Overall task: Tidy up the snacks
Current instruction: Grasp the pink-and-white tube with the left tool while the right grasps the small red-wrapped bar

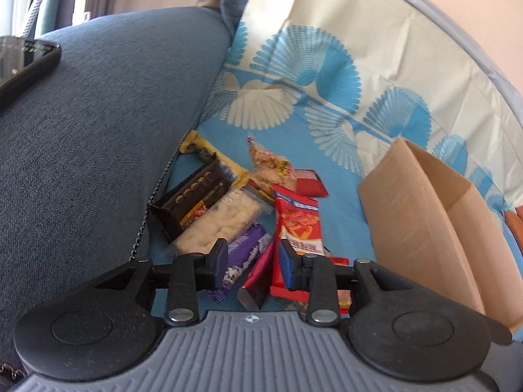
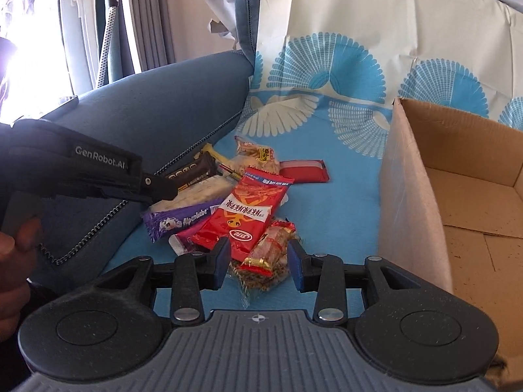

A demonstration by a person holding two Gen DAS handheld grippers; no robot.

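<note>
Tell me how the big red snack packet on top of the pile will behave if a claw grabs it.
The red packet looks like thin glossy film, so probably floppy and slippery. It looks flat and light for its size. It overlaps neighbouring snacks, so lifting may disturb them.

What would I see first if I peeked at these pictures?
A jumble of snack packets lying on a bright blue cloth, pushed up against a blue sofa arm. The big red packet on top of the pile stands out most. Beside the pile, on the right, is an open cardboard box.
</note>
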